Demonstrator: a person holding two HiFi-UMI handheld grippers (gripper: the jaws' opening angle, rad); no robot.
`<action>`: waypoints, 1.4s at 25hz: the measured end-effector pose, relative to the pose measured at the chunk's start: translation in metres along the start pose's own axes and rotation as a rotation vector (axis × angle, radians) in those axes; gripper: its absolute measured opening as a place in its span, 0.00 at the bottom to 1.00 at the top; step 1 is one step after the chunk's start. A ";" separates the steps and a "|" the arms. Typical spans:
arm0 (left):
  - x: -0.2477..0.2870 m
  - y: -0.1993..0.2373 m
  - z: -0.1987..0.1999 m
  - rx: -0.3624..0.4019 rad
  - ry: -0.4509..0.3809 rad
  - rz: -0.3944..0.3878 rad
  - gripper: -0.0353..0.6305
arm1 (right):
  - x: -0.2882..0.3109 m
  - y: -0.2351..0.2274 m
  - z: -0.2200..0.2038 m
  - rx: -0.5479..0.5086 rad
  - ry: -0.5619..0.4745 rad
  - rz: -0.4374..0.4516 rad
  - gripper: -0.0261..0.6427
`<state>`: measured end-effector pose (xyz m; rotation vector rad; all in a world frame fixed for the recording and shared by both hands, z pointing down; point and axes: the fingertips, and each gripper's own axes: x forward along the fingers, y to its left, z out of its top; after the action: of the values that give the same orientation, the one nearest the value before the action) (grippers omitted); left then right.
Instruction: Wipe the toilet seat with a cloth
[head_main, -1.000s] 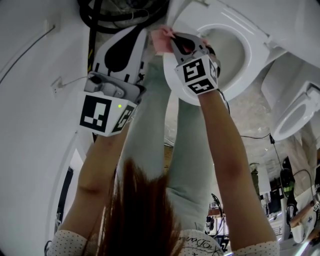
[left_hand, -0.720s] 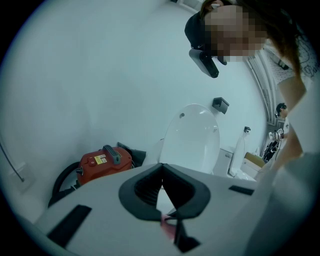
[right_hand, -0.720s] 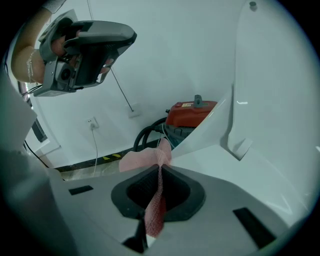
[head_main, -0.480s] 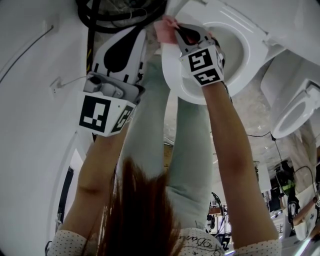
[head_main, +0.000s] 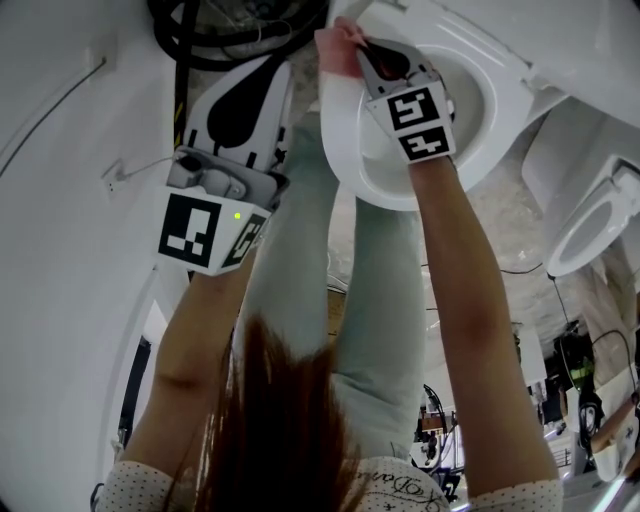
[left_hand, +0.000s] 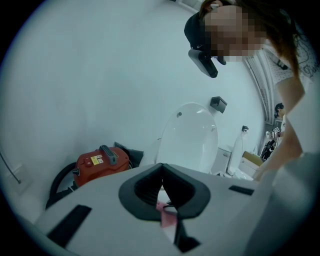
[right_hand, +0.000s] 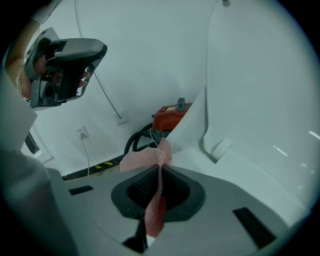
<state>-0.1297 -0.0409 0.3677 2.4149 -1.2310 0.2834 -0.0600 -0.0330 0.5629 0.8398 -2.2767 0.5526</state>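
- Right arm reaches forward; the right claw (head_main: 352, 48) is clamped on one pink cloth (head_main: 334, 40) at the toilet seat (head_main: 338, 150) rim.
- Left claw (head_main: 284, 72) sits beside it, jaws together.
- Second toilet (head_main: 590, 228) is off to the right.

Both bare arms reach forward and down, side by side. The left forearm (head_main: 195, 340) is held back and off to the left. Its left gripper (head_main: 278, 72) points ahead with the jaws pressed together, and the marker cube (head_main: 205, 232) sits at the wrist, facing up. The right forearm (head_main: 465, 290) stretches further out, almost straight at the elbow. The right gripper (head_main: 352, 50) sits ahead of the left one and angles slightly inward toward it. Its jaws are clamped on a pink cloth (head_main: 335, 42), which bunches out past the tips and trails back through the gap between them. The right gripper's own cube (head_main: 420, 122) tilts up toward the person's head.
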 end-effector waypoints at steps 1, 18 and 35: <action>0.001 0.000 0.001 0.000 0.000 -0.001 0.06 | -0.001 -0.004 0.001 0.007 -0.003 -0.007 0.08; 0.001 -0.011 0.008 0.005 -0.020 -0.015 0.06 | -0.010 -0.041 0.005 0.080 -0.040 -0.083 0.08; -0.006 -0.028 0.017 0.028 -0.028 -0.039 0.06 | -0.034 -0.073 0.005 0.095 0.003 -0.134 0.08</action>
<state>-0.1106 -0.0301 0.3426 2.4719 -1.1978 0.2584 0.0081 -0.0732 0.5471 1.0299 -2.1863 0.6041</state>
